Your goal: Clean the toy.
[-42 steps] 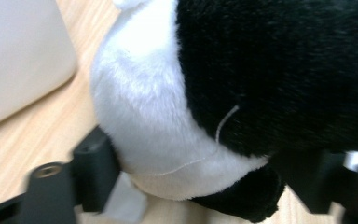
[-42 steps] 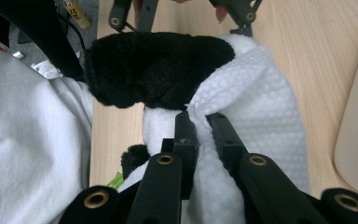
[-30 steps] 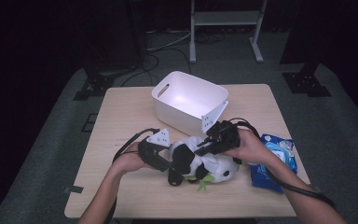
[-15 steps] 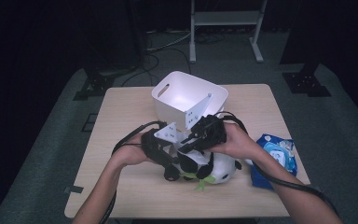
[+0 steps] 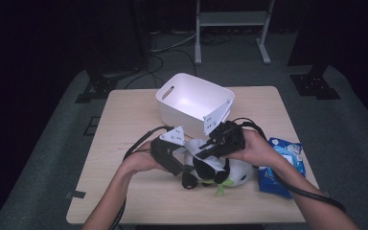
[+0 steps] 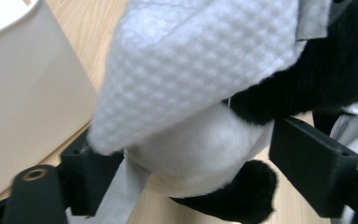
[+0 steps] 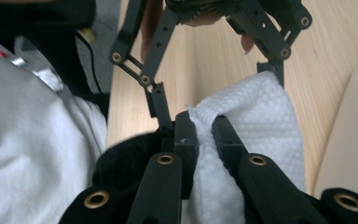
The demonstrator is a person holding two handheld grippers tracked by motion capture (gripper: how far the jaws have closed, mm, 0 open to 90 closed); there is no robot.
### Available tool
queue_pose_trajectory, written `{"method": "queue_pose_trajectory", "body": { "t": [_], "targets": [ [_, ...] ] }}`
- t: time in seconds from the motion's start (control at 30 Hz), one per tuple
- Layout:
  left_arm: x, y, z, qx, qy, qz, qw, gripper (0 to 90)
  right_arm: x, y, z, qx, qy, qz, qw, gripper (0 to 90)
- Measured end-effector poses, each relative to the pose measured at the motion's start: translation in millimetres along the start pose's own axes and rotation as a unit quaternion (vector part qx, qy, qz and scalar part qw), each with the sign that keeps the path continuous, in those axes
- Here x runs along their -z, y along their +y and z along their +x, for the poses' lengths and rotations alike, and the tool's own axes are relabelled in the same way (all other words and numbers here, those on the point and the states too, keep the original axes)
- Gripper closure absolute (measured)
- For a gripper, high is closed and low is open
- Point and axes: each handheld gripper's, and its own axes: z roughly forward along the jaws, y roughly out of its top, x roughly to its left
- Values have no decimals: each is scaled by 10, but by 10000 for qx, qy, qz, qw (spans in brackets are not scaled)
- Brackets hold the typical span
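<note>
Since the earlier frames we note both hands have drawn in over the plush panda (image 5: 220, 170), which lies on the wooden table (image 5: 124, 124) just in front of the white bin (image 5: 191, 100), with the blue packet (image 5: 282, 167) to its right. Left gripper (image 5: 184, 167): its jaws have just been opening and now stand released, spread on either side of the panda's white body without pressing on it, as the left gripper view shows (image 6: 186, 154). Right gripper (image 5: 208, 148): clenched on the white wipe (image 7: 251, 135), a fold of the embossed sheet pinched between its pads, the rest draped over the toy. We judge the step in hand to be wiping or wrapping the panda with the wipe, with the left side regripping. Next move, in our reading: the left gripper must close again on the toy's body to steady it, so that the right can drag the wipe across the fur without shifting the toy.
</note>
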Motion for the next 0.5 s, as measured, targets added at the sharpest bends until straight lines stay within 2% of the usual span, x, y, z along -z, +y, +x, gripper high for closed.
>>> {"method": "queue_pose_trajectory", "body": {
  "t": [0.17, 0.33, 0.5],
  "targets": [
    [-185, -94, 11, 139, -74, 20, 9999, 138, -85, -91, -31, -86, 3, 249, 9997, 822],
    [-219, -163, 23, 84, -6, 83, 9999, 151, -101, -143, -65, -158, -24, 268, 9995, 821],
    [-241, -233, 58, 228, -1, 78, 9997, 150, -64, -242, -108, -282, -95, 337, 9990, 821]
  ]
}}
